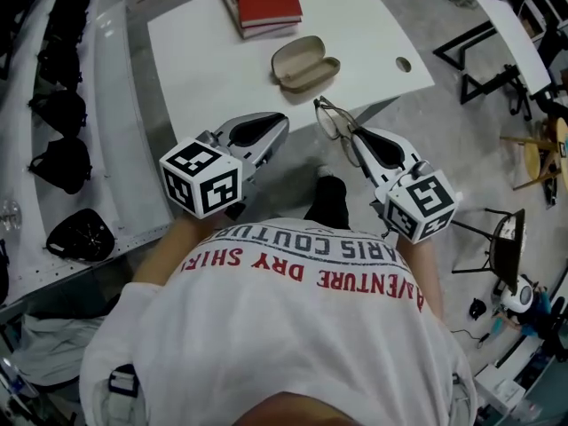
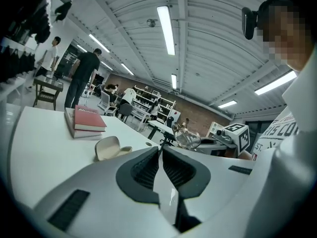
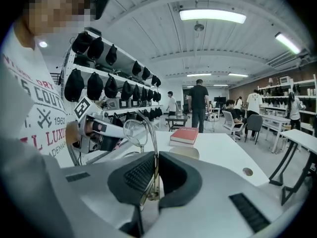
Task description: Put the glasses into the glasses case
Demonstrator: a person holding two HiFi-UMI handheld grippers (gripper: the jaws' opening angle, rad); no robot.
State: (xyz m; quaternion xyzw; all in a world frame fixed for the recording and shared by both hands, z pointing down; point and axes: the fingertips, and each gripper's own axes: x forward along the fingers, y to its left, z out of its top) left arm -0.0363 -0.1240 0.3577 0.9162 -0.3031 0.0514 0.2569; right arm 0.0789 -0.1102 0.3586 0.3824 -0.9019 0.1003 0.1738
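Nearest the head cam: person's white printed T-shirt (image 1: 284, 327), filling the bottom of the head view, both forearms reaching out from under it.

Far left: shelf rack (image 1: 115, 149) with dark caps (image 1: 67, 162) on it.

Left gripper (image 1: 273, 124): marker cube (image 1: 202, 177) at the back, nose just short of the near edge of the white table (image 1: 204, 69). Left gripper view shows its pads pressed together at the tips, nothing between them.

On the table, far side: stack of books (image 1: 266, 0), red one on top. Just nearer and slightly right of them is the tan glasses case (image 1: 304, 63), lid open, lying flat, well apart from both grippers.

Glasses (image 1: 335, 121): off the table, held in the air right at the near table edge, between the two gripper noses and short of the case. Lenses stand up above the jaws and one temple arm runs down between them.

Right gripper (image 1: 359, 138): jaws pinched on that temple arm. Right gripper view shows the thin arm clamped between the dark pads.

Right of the case: small round hole (image 1: 404, 64) in the tabletop. Further right, off the table: black-framed furniture (image 1: 484, 69) on the grey floor.
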